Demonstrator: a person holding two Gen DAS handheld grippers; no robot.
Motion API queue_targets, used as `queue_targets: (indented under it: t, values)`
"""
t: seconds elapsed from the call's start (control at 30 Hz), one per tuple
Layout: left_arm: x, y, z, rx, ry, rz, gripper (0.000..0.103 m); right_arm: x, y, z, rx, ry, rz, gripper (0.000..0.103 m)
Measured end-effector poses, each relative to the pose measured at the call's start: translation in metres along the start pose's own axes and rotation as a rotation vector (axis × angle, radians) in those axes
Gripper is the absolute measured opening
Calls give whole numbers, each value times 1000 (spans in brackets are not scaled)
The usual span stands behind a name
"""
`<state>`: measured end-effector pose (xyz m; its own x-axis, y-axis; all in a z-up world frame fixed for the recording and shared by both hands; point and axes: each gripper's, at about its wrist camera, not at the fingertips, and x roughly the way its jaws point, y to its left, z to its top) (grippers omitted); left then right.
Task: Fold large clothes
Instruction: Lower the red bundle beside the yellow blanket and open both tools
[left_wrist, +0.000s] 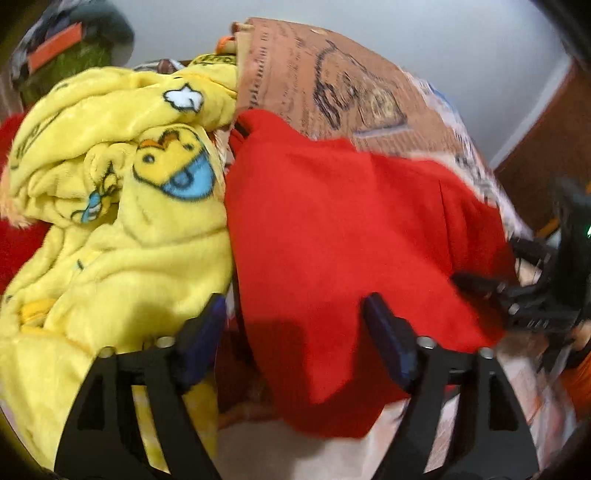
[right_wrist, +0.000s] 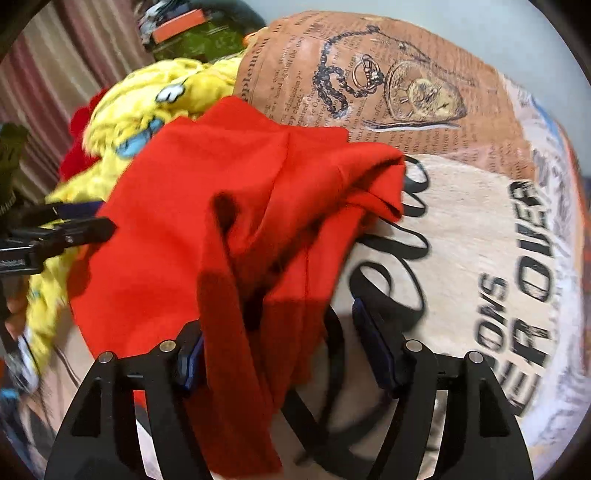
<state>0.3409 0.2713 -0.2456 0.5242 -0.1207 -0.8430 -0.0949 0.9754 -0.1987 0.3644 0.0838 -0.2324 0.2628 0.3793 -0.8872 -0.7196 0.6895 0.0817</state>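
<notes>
A red garment lies crumpled on a bed covered with a newspaper-print sheet. My left gripper is open, its fingers spread just above the garment's near edge and holding nothing. In the right wrist view the red garment is bunched, with a strip hanging down between the fingers. My right gripper is open, its jaws wide apart around that strip. The right gripper also shows in the left wrist view at the garment's right edge, and the left gripper shows in the right wrist view at its left edge.
A yellow fleece blanket with duck prints is piled left of the red garment, with more red fabric beyond it. A dark green bag sits at the back. A wooden door stands at the right.
</notes>
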Motion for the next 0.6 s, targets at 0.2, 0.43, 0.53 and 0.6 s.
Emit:
queue_targets:
  t: [0.2,0.43,0.53,0.6]
  values:
    - [3,-13,-31,120,24,88,85,-22,2,-25,-114,-39,-133,79]
    - [-9,-14,-51,189,36,157,85,-53,-7,-21,-76,-108,-108,79]
    - [-25,-13,-41,146,-18,126,85,-61,-3,-5,-38,-165,-79,79]
    - [-31,-12,-27,117,-35,94,85,-61,4,9,-16,-198,-48,79]
